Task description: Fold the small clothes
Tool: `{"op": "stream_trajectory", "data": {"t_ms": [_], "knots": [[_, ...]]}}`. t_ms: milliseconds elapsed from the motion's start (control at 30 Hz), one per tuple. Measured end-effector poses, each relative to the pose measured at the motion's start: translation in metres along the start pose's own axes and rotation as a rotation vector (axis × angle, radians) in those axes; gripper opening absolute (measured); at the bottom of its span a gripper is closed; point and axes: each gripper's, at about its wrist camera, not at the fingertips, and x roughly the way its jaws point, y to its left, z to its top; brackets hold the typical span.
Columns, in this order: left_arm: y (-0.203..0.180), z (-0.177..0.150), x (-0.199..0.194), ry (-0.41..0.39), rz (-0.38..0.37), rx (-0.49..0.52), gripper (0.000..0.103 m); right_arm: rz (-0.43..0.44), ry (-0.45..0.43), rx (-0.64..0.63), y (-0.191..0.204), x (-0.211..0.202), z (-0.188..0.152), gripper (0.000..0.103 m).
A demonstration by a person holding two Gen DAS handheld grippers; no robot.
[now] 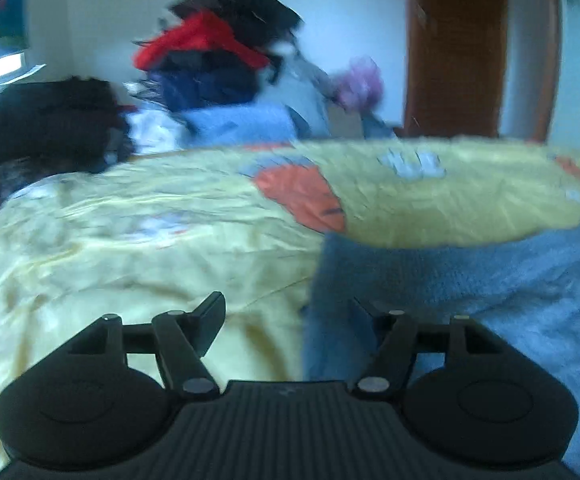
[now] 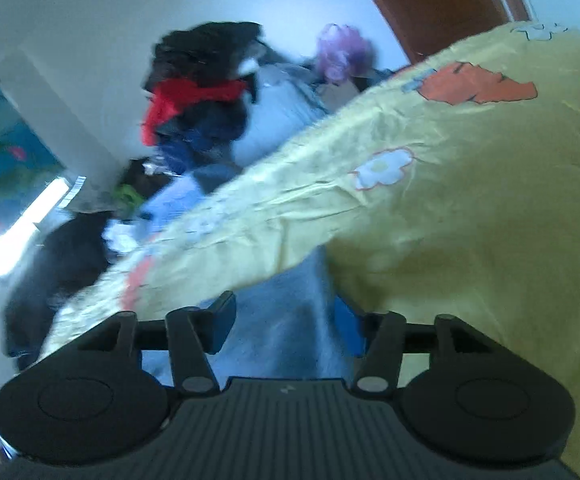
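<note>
A blue fleece garment (image 1: 470,280) lies on a yellow flowered sheet (image 1: 149,232), and a fold of the sheet overlaps its far edge. My left gripper (image 1: 290,320) hovers low over the garment's left edge with its jaws apart. Its left finger is over the sheet and its right finger over the fleece. In the right wrist view the fleece (image 2: 285,296) runs under and between the spread fingers of my right gripper (image 2: 285,324), with the yellow sheet (image 2: 470,200) draped over it on the right. Neither gripper's pads press on cloth. Both views are blurred.
A tall pile of clothes (image 1: 217,60), black, red, navy and light blue, stands at the back against the white wall, also in the right wrist view as the pile (image 2: 201,92). A dark garment (image 1: 41,120) lies at the left. A brown door (image 1: 458,40) is at the back right.
</note>
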Motion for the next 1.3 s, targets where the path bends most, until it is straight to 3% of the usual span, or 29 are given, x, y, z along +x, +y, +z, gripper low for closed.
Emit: {"op": "stream_trajectory", "data": {"t_ms": [100, 167, 267, 400, 533, 600, 667, 733, 833, 967, 1133, 1167, 1200, 1233, 1267, 1300], "knots": [[0.021, -0.029, -0.053, -0.051, -0.108, -0.211, 0.069, 0.068, -0.007, 0.048, -0.004, -0.048, -0.025, 0.059], [0.034, -0.06, -0.081, -0.036, -0.199, -0.384, 0.069, 0.084, -0.002, 0.105, -0.011, -0.077, -0.046, 0.059], [0.041, -0.099, -0.106, 0.015, -0.252, -0.58, 0.069, 0.082, 0.035, 0.212, -0.026, -0.113, -0.084, 0.059], [0.049, -0.138, -0.119, 0.045, -0.34, -0.887, 0.072, 0.079, 0.071, 0.365, -0.038, -0.141, -0.125, 0.06], [0.039, -0.154, -0.115, 0.091, -0.407, -1.028, 0.076, 0.077, 0.069, 0.374, -0.027, -0.143, -0.143, 0.063], [0.03, -0.156, -0.116, 0.084, -0.41, -1.056, 0.081, 0.03, 0.064, 0.344, -0.013, -0.135, -0.144, 0.069], [0.023, -0.155, -0.117, 0.066, -0.392, -1.05, 0.085, 0.039, 0.055, 0.337, -0.001, -0.124, -0.142, 0.082], [0.021, -0.153, -0.114, 0.078, -0.375, -1.078, 0.085, 0.042, 0.043, 0.348, 0.004, -0.11, -0.138, 0.085], [0.022, -0.15, -0.107, 0.075, -0.374, -1.098, 0.085, 0.04, 0.022, 0.352, 0.014, -0.092, -0.136, 0.084], [0.025, -0.138, -0.09, 0.073, -0.36, -1.105, 0.085, 0.03, 0.006, 0.385, 0.012, -0.083, -0.136, 0.07], [0.012, -0.127, -0.078, 0.073, -0.338, -1.017, 0.083, 0.03, 0.01, 0.38, 0.011, -0.081, -0.135, 0.067], [0.01, -0.125, -0.078, 0.072, -0.327, -0.993, 0.08, 0.025, 0.016, 0.378, 0.011, -0.081, -0.135, 0.064], [0.006, -0.124, -0.077, 0.073, -0.316, -0.969, 0.071, 0.021, 0.02, 0.385, 0.009, -0.08, -0.134, 0.063], [0.004, -0.124, -0.075, 0.08, -0.302, -0.952, 0.052, 0.019, 0.022, 0.393, 0.008, -0.081, -0.134, 0.06], [0.003, -0.124, -0.073, 0.09, -0.282, -0.942, 0.04, 0.012, 0.023, 0.402, 0.006, -0.081, -0.134, 0.053], [0.004, -0.125, -0.069, 0.112, -0.27, -0.935, 0.017, -0.001, 0.026, 0.405, 0.004, -0.082, -0.136, 0.049]]}}
